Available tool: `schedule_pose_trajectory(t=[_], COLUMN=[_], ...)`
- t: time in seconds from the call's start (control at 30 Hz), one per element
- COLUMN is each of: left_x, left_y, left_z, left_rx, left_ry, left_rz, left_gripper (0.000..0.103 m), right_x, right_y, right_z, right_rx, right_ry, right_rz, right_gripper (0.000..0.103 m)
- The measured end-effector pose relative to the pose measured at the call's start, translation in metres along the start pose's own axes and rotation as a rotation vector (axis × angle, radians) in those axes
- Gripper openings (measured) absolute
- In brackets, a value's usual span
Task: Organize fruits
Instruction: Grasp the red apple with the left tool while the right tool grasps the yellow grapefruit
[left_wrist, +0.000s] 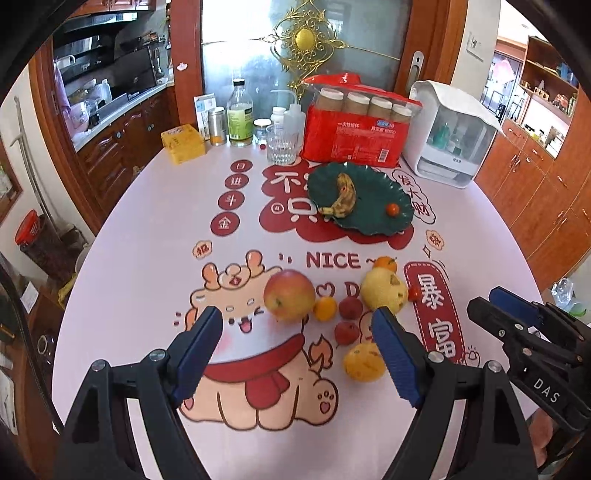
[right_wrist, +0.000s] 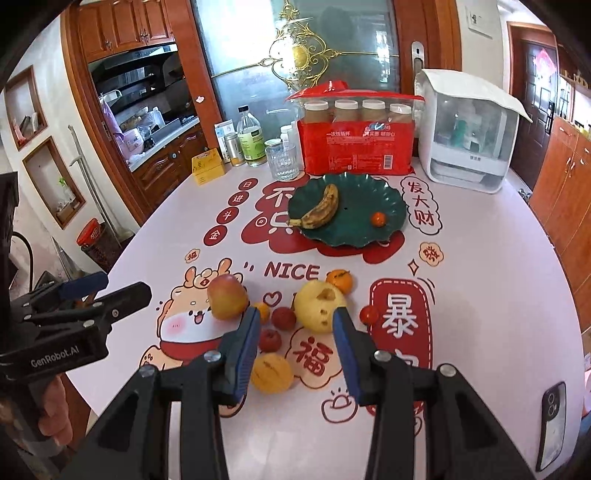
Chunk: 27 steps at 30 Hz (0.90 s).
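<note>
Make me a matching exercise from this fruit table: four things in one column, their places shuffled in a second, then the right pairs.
Things:
1. banana
2. phone
3. drinking glass
4. big apple

Places:
A. on the cartoon animal printed on the tablecloth
B. on the green plate
C. at the table's near right edge
D. at the far end, beside the red pack of paper cups

Pairs: 1-B, 2-C, 3-D, 4-A
</note>
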<state>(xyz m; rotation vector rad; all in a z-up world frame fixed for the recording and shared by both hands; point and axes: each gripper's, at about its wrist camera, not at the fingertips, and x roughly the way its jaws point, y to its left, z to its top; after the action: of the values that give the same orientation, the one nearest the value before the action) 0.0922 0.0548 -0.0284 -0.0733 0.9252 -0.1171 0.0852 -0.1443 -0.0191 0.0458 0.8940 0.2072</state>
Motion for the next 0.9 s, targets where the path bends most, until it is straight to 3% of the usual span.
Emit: schedule_pose_trajectory(t=[0.3,0.9], left_x=[0.005,0.069], left_y=[-0.005,0.014], left_z=[-0.019,-0.037], left_rx=[0.036,0.03], left_ry=[0.017,0.15], left_rz=[0.027,0.02], left_gripper=[0.083,0.083], right_x=[0.007,0.08], right_y=[0.008,0.017], right_z=[-0.028,-0.069], right_rx=[-0.024,-0.064], right_ry=[0.03,0.165], right_rz=[0.025,0.059], right_gripper=[0.046,0.047])
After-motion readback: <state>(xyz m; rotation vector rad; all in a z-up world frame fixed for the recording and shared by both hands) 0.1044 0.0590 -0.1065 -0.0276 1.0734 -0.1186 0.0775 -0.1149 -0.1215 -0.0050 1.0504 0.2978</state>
